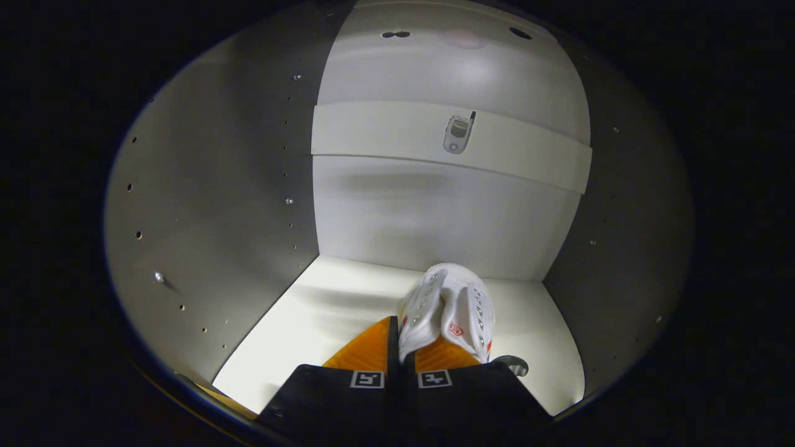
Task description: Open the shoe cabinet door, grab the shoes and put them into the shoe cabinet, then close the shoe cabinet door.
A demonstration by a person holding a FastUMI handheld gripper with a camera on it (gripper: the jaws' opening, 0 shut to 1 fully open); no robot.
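I am looking into the shoe cabinet, with its pale back wall (435, 211) straight ahead. A white shoe (450, 304) with rows of metal eyelets and a small red mark sits low over the white cabinet floor (323, 310). My gripper (407, 347) is shut on the shoe, its fingers pinching the near edge of the upper. The shoe's toe points toward the back wall. Whether the sole rests on the floor I cannot tell. The lower part of the shoe is hidden behind my fingers.
Grey side walls (217, 205) with rows of small holes stand left and right (621, 248) of the compartment. A pale cross rail (385, 133) spans the back wall and carries a small metal fitting (458, 133). A small grey rounded part (514, 364) shows beside the right finger.
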